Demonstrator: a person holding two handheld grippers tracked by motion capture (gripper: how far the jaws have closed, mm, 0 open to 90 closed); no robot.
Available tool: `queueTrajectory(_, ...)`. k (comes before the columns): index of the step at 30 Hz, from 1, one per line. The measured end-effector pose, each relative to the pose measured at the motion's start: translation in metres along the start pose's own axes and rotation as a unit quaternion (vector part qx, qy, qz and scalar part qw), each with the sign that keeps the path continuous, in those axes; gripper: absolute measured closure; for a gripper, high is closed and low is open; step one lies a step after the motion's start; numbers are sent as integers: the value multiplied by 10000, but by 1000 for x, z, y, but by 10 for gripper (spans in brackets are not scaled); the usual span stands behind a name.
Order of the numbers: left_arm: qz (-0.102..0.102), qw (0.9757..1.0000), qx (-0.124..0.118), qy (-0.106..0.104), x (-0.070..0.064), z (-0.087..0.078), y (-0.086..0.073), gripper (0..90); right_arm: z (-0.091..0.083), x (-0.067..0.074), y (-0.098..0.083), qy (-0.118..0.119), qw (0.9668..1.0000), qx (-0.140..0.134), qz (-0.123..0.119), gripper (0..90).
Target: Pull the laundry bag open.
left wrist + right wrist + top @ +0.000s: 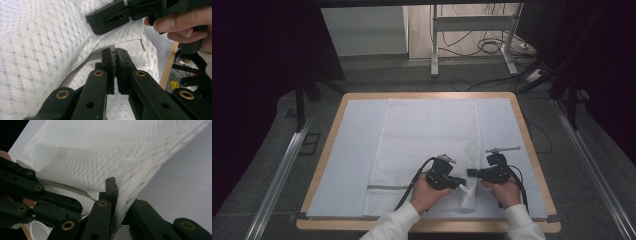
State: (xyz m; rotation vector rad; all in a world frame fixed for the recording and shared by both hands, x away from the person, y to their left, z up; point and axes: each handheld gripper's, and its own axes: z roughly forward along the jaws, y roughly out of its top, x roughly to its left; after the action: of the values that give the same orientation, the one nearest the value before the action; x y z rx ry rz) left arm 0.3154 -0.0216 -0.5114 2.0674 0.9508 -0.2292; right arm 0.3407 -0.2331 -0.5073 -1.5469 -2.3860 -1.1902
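- Nearest: person's hands, white sleeves; left gripper (460,181) and right gripper (473,173) both clamped on near right corner of towel (427,135), lifted off surface (337,150).
- Progress, judged: fold barely begun; rest lies flat at centre.
- Towel: white waffle-weave, thin, limp, grey stripe (387,187) near hem.
- Surface: pale blue mat, wood rim.

White sleeves (398,224), black brass-riveted fingers (108,62)

Count: 1 white mesh towel (427,140), 1 pale blue mat (352,160) under it, 1 wood-rimmed counter (532,145). 2 grippers: left gripper (460,182), right gripper (471,173). 2 hands, 2 white sleeves.
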Motion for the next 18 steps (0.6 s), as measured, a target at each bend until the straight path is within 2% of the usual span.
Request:
queueTrajectory(3, 16, 10000, -15, 54, 2, 0, -1, 870, 0, -1, 0, 12, 10000, -2, 4, 881)
queueTrajectory(13, -29, 10000, -1, 19, 5, 0, -1, 869, 0, -1, -1, 18, 10000, -20, 10, 881)
queueTrajectory(18, 14, 10000, 21, 63, 4, 1, -2, 869, -1, -1, -2, 36, 10000, -46, -34, 881)
